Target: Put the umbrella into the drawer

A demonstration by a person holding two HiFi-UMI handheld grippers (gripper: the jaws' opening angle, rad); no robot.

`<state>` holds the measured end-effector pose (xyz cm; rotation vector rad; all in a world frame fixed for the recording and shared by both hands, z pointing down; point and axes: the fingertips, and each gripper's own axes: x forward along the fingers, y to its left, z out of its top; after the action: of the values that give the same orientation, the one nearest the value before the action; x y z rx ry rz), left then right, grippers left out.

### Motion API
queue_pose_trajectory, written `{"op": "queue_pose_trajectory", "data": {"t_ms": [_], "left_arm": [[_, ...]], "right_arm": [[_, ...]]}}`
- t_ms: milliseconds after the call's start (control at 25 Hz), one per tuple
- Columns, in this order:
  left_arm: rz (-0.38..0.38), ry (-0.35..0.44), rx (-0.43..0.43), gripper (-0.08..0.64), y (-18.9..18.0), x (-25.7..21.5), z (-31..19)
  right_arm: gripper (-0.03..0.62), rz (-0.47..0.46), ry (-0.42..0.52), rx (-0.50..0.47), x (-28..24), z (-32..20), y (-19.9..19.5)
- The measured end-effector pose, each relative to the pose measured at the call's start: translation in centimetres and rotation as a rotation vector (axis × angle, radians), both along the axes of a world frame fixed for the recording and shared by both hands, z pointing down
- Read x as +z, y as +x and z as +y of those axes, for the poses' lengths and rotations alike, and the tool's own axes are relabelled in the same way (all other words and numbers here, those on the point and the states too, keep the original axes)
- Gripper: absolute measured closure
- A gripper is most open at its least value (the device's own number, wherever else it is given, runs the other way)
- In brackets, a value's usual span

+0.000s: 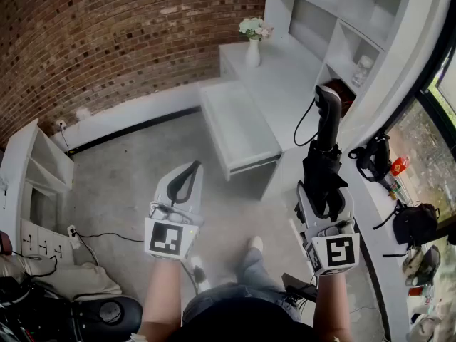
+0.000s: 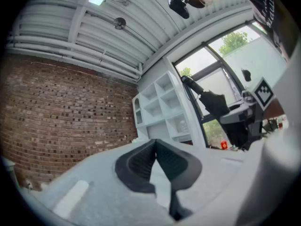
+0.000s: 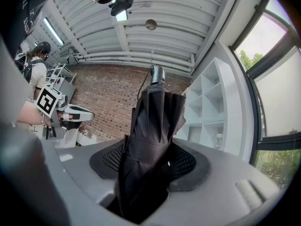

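Note:
A folded black umbrella [image 1: 324, 155] stands out forward from my right gripper [image 1: 324, 191], whose jaws are shut on its cloth body; the handle [image 1: 328, 105] with its wrist cord points away from me. In the right gripper view the umbrella [image 3: 153, 126] fills the gap between the pads [image 3: 188, 161]. The white drawer [image 1: 239, 130] is pulled open from the low white cabinet ahead, left of the umbrella's tip. My left gripper [image 1: 187, 180] hovers over the floor short of the drawer, its fingertips together with nothing between them; its own view shows the pads [image 2: 138, 161] meeting at the tip.
A vase of flowers [image 1: 254, 41] stands on the low cabinet's top. White shelving [image 1: 342, 20] rises at the right, a brick wall [image 1: 107, 41] at the back. Bags [image 1: 413, 223] lie along the window ledge. A small white shelf unit [image 1: 35, 177] and a cable [image 1: 92, 237] are at the left.

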<state>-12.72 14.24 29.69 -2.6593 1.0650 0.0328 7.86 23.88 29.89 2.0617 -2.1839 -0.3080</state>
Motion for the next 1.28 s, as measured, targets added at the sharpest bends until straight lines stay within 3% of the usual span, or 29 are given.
{"op": "queue_pose_trajectory", "data": {"t_ms": [120,400,840,1280], "left_arm": [[-0.002,-0.036,-0.018,0.560,-0.2,0.1,-0.2],[0.007,-0.012,-0.049,0.560,0.3,0.6,-1.3],[0.010,-0.020,-0.143,0.560,2.7,0.1,-7.6],[0.004,-0.027,-0.291,0.560,5.9,-0.5,-12.4]], "right_arm": [[0.341,-0.005,0.006,0.005,0.0,-0.1,0.1],[0.341,0.014,-0.044,0.021,1.3,-1.2,1.4],[0.341,-0.040,-0.055,-0.115,1.4,-9.8,4.6],[0.341,-0.045,-0.082,-0.254,1.4,-18.0,8.9]]}}
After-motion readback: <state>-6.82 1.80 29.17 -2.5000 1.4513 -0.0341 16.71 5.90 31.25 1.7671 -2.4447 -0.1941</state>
